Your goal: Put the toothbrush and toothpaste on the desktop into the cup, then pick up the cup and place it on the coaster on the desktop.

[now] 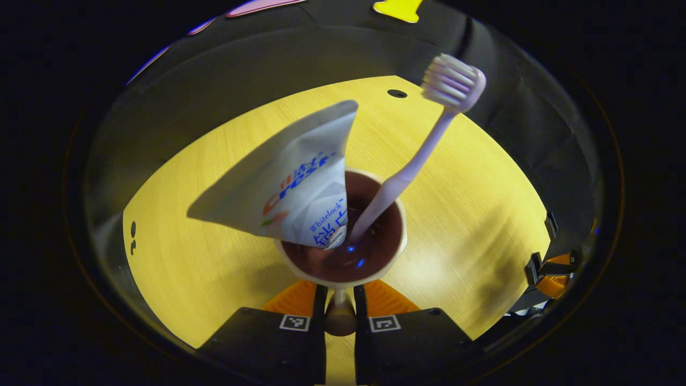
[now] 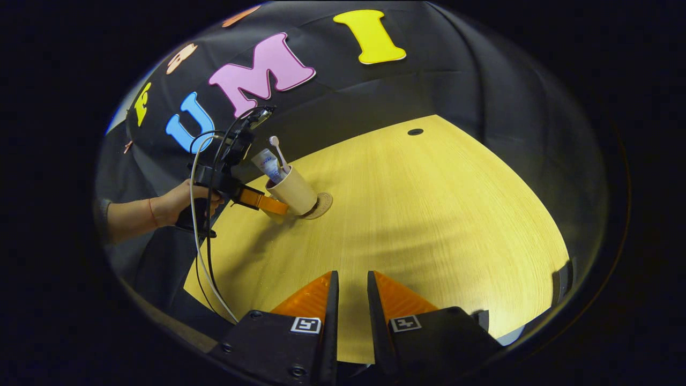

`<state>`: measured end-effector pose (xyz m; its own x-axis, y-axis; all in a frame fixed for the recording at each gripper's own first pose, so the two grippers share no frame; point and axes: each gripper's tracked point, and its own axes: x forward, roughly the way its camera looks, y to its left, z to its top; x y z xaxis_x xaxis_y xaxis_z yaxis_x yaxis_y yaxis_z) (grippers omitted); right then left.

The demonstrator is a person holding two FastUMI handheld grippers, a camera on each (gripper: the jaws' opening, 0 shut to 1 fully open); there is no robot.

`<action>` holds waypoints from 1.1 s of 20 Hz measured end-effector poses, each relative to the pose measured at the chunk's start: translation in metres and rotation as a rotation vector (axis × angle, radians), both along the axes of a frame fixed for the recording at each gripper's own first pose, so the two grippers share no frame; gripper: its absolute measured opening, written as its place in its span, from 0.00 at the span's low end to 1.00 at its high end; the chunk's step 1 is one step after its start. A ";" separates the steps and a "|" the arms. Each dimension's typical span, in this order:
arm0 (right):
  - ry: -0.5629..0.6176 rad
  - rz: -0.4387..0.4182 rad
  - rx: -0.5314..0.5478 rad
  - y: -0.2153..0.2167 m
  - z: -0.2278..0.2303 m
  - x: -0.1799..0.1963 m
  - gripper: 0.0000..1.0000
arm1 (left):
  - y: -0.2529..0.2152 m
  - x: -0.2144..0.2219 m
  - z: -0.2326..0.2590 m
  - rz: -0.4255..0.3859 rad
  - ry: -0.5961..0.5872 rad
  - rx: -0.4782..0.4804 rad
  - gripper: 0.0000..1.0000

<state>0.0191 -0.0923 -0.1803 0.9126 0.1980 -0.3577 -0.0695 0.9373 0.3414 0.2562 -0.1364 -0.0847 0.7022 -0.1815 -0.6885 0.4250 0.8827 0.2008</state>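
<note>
A cream cup (image 1: pixel 394 252) with a dark inside holds the white toothpaste tube (image 1: pixel 300 187) and the pale pink toothbrush (image 1: pixel 412 161), bristles up. My left gripper (image 1: pixel 340 313) is shut on the cup's handle (image 1: pixel 340 316). In the right gripper view a hand (image 2: pixel 177 206) holds that left gripper (image 2: pixel 260 201), and the cup (image 2: pixel 293 192) leans tilted with its base at the near-left edge of the round woven coaster (image 2: pixel 323 205). Whether the base rests on the coaster I cannot tell. My right gripper (image 2: pixel 352 289) hovers low over the table front, slightly open, with nothing between its fingers.
The yellow wooden table (image 2: pixel 429 214) has a small dark hole (image 2: pixel 415 131) near its far edge. Black cloth walls close in behind and to the sides. The right gripper (image 1: pixel 546 273) shows at the far right in the left gripper view. A white cable (image 2: pixel 206 268) hangs from the left gripper.
</note>
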 end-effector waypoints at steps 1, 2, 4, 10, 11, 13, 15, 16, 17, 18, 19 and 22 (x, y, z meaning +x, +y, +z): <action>0.001 -0.008 0.005 -0.002 0.001 0.003 0.32 | -0.002 0.002 0.000 -0.004 -0.002 0.011 0.26; 0.001 -0.015 0.008 -0.006 0.001 0.003 0.32 | -0.005 0.003 -0.001 -0.006 -0.002 0.020 0.26; 0.002 -0.024 0.010 -0.012 0.001 0.002 0.32 | -0.007 0.006 -0.001 -0.011 -0.004 0.036 0.25; 0.007 -0.038 0.021 -0.019 -0.002 0.000 0.32 | -0.011 0.012 -0.008 -0.009 0.003 0.054 0.25; 0.009 -0.036 0.022 -0.018 -0.002 0.000 0.32 | -0.011 0.013 -0.009 -0.002 0.004 0.054 0.30; 0.013 -0.033 0.021 -0.017 -0.003 -0.001 0.32 | -0.014 0.013 -0.009 -0.003 0.006 0.048 0.27; 0.019 -0.032 0.023 -0.017 -0.005 -0.002 0.32 | -0.010 0.013 -0.006 -0.009 -0.010 0.060 0.36; 0.021 -0.032 0.024 -0.016 -0.005 -0.001 0.32 | -0.011 0.012 -0.003 -0.018 -0.008 0.061 0.49; 0.019 -0.032 0.027 -0.016 -0.004 -0.001 0.32 | -0.012 0.009 -0.002 -0.026 -0.009 0.072 0.62; 0.019 -0.029 0.028 -0.014 -0.002 0.000 0.32 | -0.012 0.006 -0.002 -0.036 -0.010 0.078 0.75; 0.017 -0.027 0.025 -0.013 -0.002 0.000 0.32 | -0.013 0.002 0.004 -0.038 -0.016 0.089 0.87; 0.009 -0.020 0.021 -0.009 0.003 0.002 0.32 | -0.006 0.002 -0.001 -0.030 -0.039 0.099 1.00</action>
